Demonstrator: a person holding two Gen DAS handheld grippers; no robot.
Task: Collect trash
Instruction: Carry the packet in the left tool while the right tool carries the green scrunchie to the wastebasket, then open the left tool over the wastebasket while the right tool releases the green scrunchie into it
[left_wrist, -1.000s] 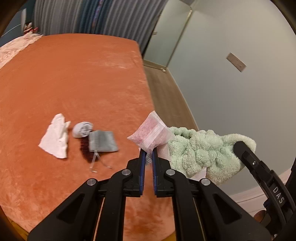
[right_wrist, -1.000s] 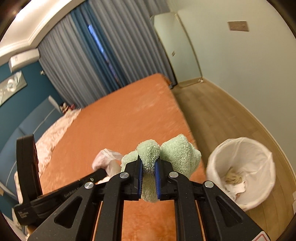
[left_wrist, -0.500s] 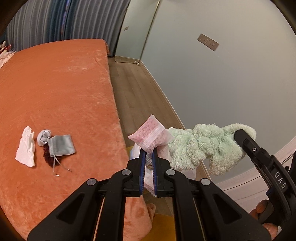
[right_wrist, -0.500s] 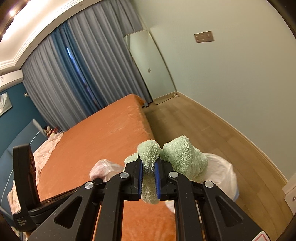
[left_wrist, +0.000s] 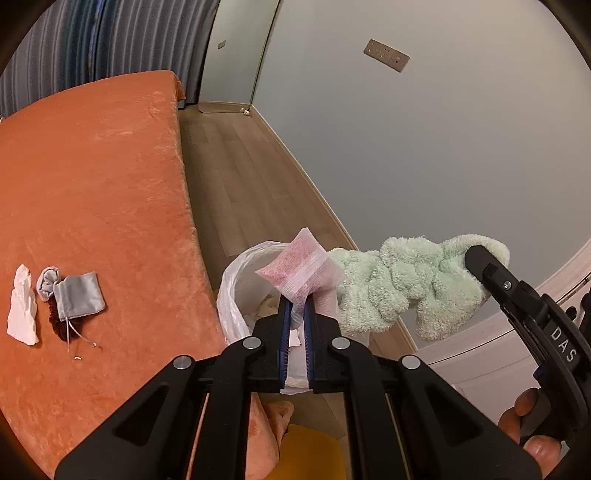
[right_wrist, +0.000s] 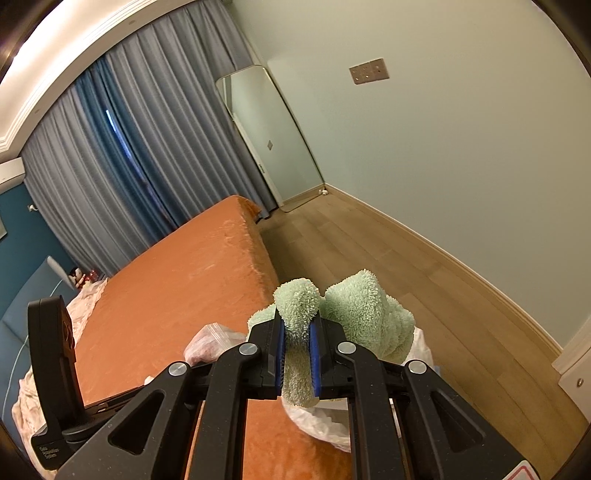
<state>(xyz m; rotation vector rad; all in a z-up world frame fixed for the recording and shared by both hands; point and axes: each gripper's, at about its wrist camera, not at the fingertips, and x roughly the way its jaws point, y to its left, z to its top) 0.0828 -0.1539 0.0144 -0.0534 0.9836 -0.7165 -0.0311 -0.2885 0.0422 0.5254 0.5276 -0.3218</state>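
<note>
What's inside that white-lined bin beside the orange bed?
The white-lined trash bin shows a few pale crumpled scraps at the bottom. Most of its inside is covered by the pink-speckled plastic pouch in the left gripper and the green fluffy towel.

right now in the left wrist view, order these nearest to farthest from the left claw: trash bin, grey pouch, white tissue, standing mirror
1. trash bin: directly under and just beyond the left claw, beside the bed.
2. grey pouch: to the left, on the orange bedspread.
3. white tissue: further left, past the pouch.
4. standing mirror: far back, leaning on the wall.
</note>
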